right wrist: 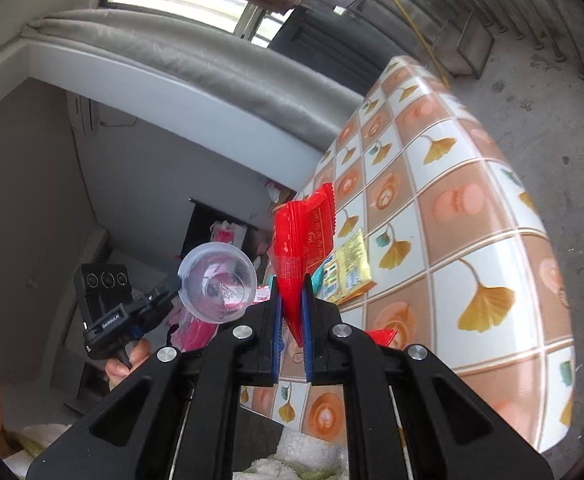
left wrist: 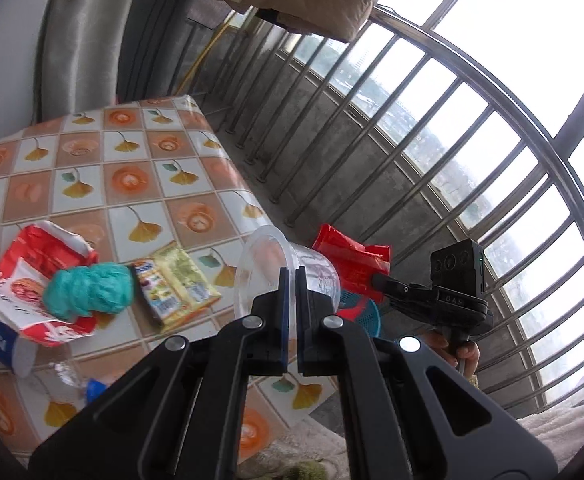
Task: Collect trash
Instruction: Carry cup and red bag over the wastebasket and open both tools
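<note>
My left gripper [left wrist: 292,276] is shut on the rim of a clear plastic cup [left wrist: 312,276], held over the table's right edge. The cup also shows in the right wrist view [right wrist: 217,284]. My right gripper [right wrist: 292,292] is shut on a red snack wrapper [right wrist: 304,236], held in the air beside the table. The wrapper shows in the left wrist view [left wrist: 348,258], just right of the cup. On the table [left wrist: 103,168] lie a yellow-green snack packet [left wrist: 175,284], a teal crumpled wad [left wrist: 87,290] and a red and white Pepsi bag [left wrist: 27,292].
A teal basket [left wrist: 362,312] sits on the floor below the wrapper. A clear wrapper with a blue bit [left wrist: 79,384] lies near the table's front. A metal railing [left wrist: 432,152] and concrete ledge run to the right. A grey curtain [left wrist: 75,36] hangs behind the table.
</note>
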`<state>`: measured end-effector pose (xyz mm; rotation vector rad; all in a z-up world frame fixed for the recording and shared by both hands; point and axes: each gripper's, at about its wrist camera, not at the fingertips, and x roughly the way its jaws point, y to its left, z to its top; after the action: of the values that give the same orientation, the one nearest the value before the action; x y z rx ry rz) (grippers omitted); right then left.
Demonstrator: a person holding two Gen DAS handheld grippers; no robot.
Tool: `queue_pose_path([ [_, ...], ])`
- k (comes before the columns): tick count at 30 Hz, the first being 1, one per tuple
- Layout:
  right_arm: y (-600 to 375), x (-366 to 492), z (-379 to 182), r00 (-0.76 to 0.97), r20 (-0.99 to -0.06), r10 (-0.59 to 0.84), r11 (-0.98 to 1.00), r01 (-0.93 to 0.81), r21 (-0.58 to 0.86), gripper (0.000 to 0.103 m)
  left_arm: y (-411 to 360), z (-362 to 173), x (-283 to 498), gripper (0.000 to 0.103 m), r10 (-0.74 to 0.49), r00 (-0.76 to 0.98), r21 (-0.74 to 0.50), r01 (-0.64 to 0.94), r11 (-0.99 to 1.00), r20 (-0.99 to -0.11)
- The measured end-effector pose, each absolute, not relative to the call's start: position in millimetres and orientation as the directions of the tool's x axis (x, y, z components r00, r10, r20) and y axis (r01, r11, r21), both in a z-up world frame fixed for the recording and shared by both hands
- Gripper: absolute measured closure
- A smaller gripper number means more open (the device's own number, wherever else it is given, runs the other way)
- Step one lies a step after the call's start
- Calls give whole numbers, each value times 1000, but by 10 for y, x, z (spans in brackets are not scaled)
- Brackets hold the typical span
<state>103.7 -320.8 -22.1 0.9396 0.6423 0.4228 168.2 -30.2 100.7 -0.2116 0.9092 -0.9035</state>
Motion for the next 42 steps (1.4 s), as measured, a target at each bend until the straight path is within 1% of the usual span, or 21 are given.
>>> queue_pose_path([
  [8, -4021, 248, -287, 852, -383, 357, 553, 138, 822, 94, -1563, 703, 1538, 102, -783, 118, -537, 665, 520, -611],
  [10, -4245, 24, -359, 864, -423, 272, 546, 223, 807, 94, -1888, 616, 1497, 102, -778, 74, -539, 681, 496, -624],
  [13, -4541, -296, -505, 867, -469, 170, 500, 334, 799, 94, -2367, 470, 1451, 102, -770, -13, -562, 690, 455, -638],
  [15, -4729, -468, -641, 865, -485, 132, 450, 383, 807, 94, -2706, 361, 1413, 102, -753, -61, -565, 702, 435, -655],
  [17, -4881, -623, -770, 848, -522, 90, 412, 445, 795, 94, -3013, 242, 1380, 102, -727, -87, -551, 715, 431, -681],
  [20, -5092, -767, -1013, 826, -561, 57, 359, 507, 784, 94, -3443, 12, 1307, 102, -689, -126, -535, 733, 420, -714],
  [23, -5329, -837, -1286, 817, -575, 54, 284, 539, 793, 93, -3850, -253, 1228, 102, -640, -148, -501, 760, 414, -754],
  [27, -5590, -800, -1570, 783, -621, 36, 218, 600, 770, 92, -4400, -547, 1060, 102, -558, -95, -374, 832, 410, -824],
  [32, -5946, -746, -1831, 747, -664, 3, 147, 657, 740, 91, -4972, -807, 1008, 102, -519, -106, -343, 857, 385, -848],
  [33, -6033, -714, -1881, 738, -674, -8, 145, 668, 730, 86, -5075, -849, 996, 102, -516, -107, -340, 859, 383, -850],
  [34, -6118, -682, -1954, 718, -696, -14, 135, 691, 710, 75, -5169, -914, 1001, 101, -512, -105, -336, 860, 383, -853],
  [35, -6181, -657, -2029, 695, -719, -16, 122, 715, 688, 69, -5239, -970, 994, 94, -506, -107, -334, 862, 382, -856],
  [36, -6243, -637, -2121, 657, -754, -20, 101, 752, 652, 57, -5295, -1005, 990, 78, -499, -107, -331, 862, 385, -860],
  [38, -6303, -646, -2228, 602, -798, -33, 74, 798, 598, 56, -5345, -1042, 987, 64, -485, -91, -314, 861, 400, -870],
  [40, -6298, -697, -2276, 591, -805, -47, 61, 806, 588, 56, -5289, -1002, 989, 64, -497, -85, -315, 861, 400, -863],
  [42, -6267, -743, -2323, 588, -807, -54, 59, 809, 585, 56, -5182, -952, 1011, 58, -522, -82, -326, 859, 395, -849],
])
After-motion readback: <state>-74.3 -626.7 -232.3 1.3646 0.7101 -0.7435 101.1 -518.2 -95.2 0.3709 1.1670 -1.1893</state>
